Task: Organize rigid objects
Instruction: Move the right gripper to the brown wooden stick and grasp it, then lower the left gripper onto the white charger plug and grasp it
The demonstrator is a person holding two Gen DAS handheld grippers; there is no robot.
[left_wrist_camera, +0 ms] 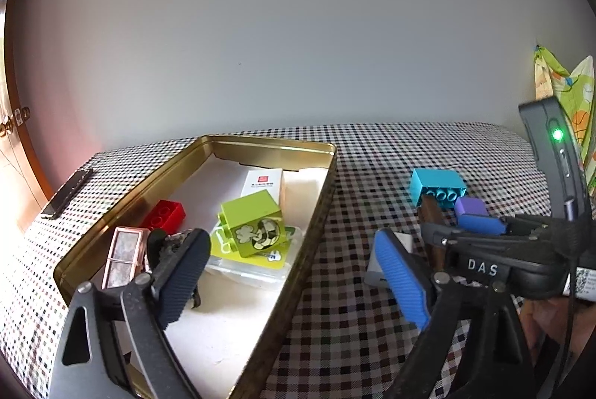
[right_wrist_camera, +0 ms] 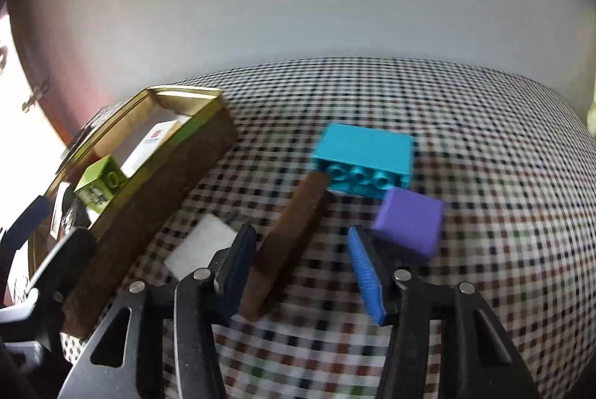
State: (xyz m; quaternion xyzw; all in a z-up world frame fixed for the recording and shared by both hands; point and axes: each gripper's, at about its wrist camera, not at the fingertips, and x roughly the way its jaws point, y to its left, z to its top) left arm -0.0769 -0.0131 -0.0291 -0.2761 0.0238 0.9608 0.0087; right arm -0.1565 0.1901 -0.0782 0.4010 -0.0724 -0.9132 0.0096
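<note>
- A gold tin (left_wrist_camera: 257,147) sits open on the checked tablecloth (left_wrist_camera: 372,343); everything else is placed from it.
- Inside the tin lie a green block (left_wrist_camera: 255,225) tilted on a flat clear case (left_wrist_camera: 257,268), a red brick (left_wrist_camera: 164,214) near the left wall, a white box (left_wrist_camera: 264,181) toward the far end, and a pink-framed case (left_wrist_camera: 123,257) at the near left corner.
- The left gripper (left_wrist_camera: 290,281) hovers across the tin's near right wall, its jaws wide apart and holding nothing: the dark pad is over the tin's floor, the blue pad outside it.
- To the right of the tin, out on the cloth, a brown bar (right_wrist_camera: 287,242) points at a teal brick (right_wrist_camera: 363,158); a purple cube (right_wrist_camera: 409,225) lies just beside that brick.
- The right gripper (right_wrist_camera: 303,272) straddles the bar's near end, its dark pad against the bar's left side and its blue pad clear of the right side, so not yet clamped.
- A small white piece (right_wrist_camera: 201,248) lies between the tin and the bar.
</note>
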